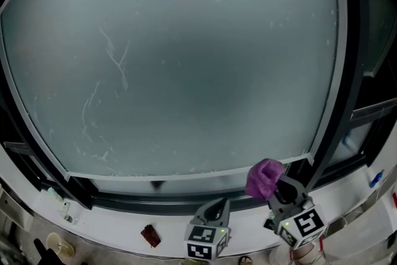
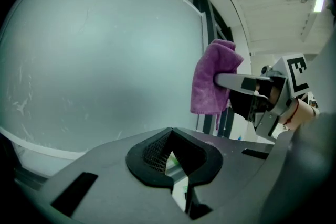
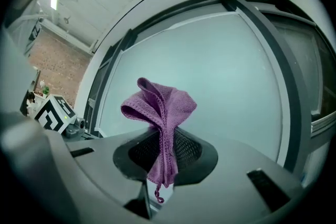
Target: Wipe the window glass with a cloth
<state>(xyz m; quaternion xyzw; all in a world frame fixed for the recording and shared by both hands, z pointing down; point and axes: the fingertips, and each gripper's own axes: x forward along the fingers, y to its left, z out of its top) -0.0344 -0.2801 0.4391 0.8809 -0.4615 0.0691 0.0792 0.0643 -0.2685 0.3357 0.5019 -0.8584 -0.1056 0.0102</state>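
Observation:
A large frosted window pane (image 1: 186, 65) fills the head view, with white streaks on its left part (image 1: 115, 62). My right gripper (image 1: 277, 184) is shut on a purple cloth (image 1: 265, 177), held at the pane's lower right corner. In the right gripper view the cloth (image 3: 160, 113) bunches up out of the shut jaws in front of the glass (image 3: 220, 71). My left gripper (image 1: 217, 209) sits lower, below the bottom frame, shut and holding nothing. The left gripper view shows the cloth (image 2: 212, 84) hanging from the right gripper beside the glass (image 2: 105, 60).
A dark window frame (image 1: 338, 71) runs round the pane, with a white sill (image 1: 124, 220) below it. A small reddish-brown object (image 1: 150, 235) lies on the sill at the left. A second pane (image 1: 378, 15) stands at the right.

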